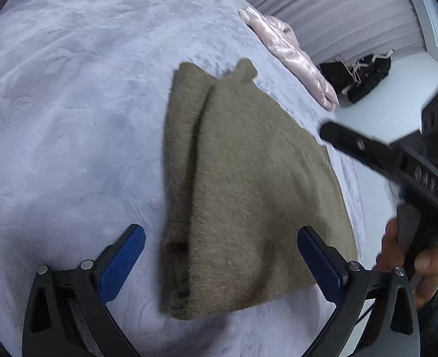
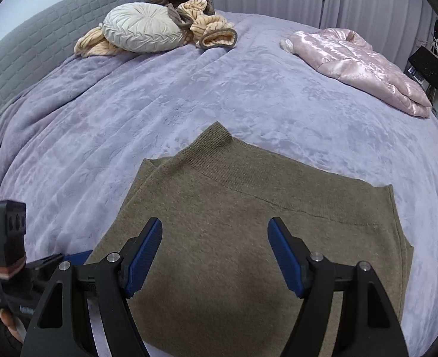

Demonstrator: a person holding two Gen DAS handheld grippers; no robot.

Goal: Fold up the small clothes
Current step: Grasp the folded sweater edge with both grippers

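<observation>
An olive-brown knit garment [image 1: 242,196] lies flat on the lilac bedspread [image 1: 70,119], one side folded over into a long ridge. My left gripper [image 1: 220,238] hovers just above the garment's near end, open wide, its blue pads clear of the cloth. In the right wrist view the same garment [image 2: 248,223] spreads out with its ribbed band toward the far side. My right gripper [image 2: 214,229] stands open above its middle with nothing between the fingers. The right gripper's body [image 1: 412,172] shows at the right edge of the left wrist view, held by a hand [image 1: 421,261].
A pink shiny padded jacket [image 2: 364,65] lies at the bed's far right. A round cream cushion [image 2: 143,26] and striped peach clothes [image 2: 207,28] are heaped at the grey headboard [image 2: 40,29]. Black bags [image 1: 358,74] sit on the floor beyond the bed's edge.
</observation>
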